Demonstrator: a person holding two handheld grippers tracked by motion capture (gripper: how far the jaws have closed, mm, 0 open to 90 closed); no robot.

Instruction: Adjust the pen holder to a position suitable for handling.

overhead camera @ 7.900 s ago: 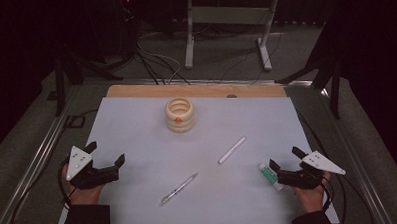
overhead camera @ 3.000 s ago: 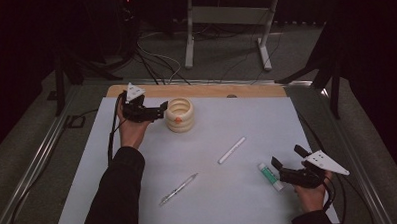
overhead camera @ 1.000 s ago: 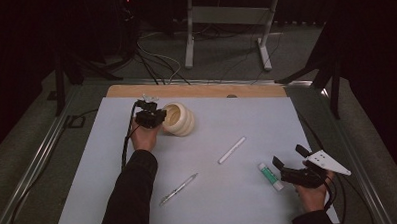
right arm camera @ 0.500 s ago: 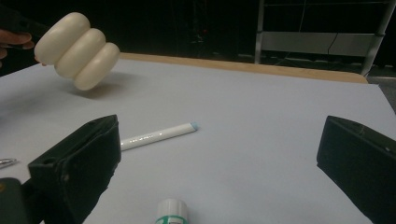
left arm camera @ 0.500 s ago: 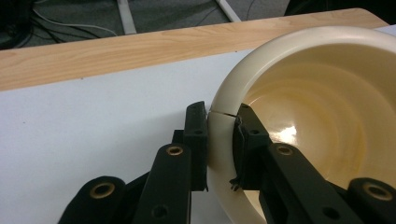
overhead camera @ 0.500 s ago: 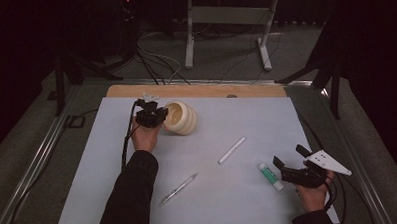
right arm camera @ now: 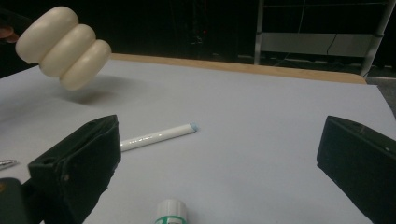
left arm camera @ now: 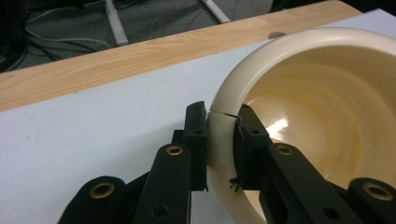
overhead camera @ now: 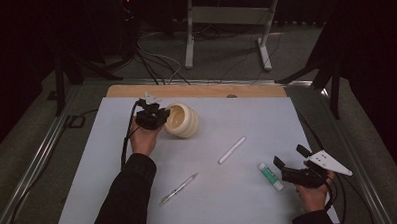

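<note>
The left gripper [left arm camera: 219, 140] is pinching the smooth rim of the cream ribbed holder [overhead camera: 183, 120], one jaw inside and one outside, lifting it tilted above the white sheet [overhead camera: 266, 114]. The right gripper [right arm camera: 219, 154] is resting with jaws spread wide, near a green-banded tube [overhead camera: 270, 176] and a white stick [overhead camera: 232, 150].

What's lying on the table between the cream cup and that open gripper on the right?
A white marker lies between the cup and the right gripper, seen from the high view.
</note>
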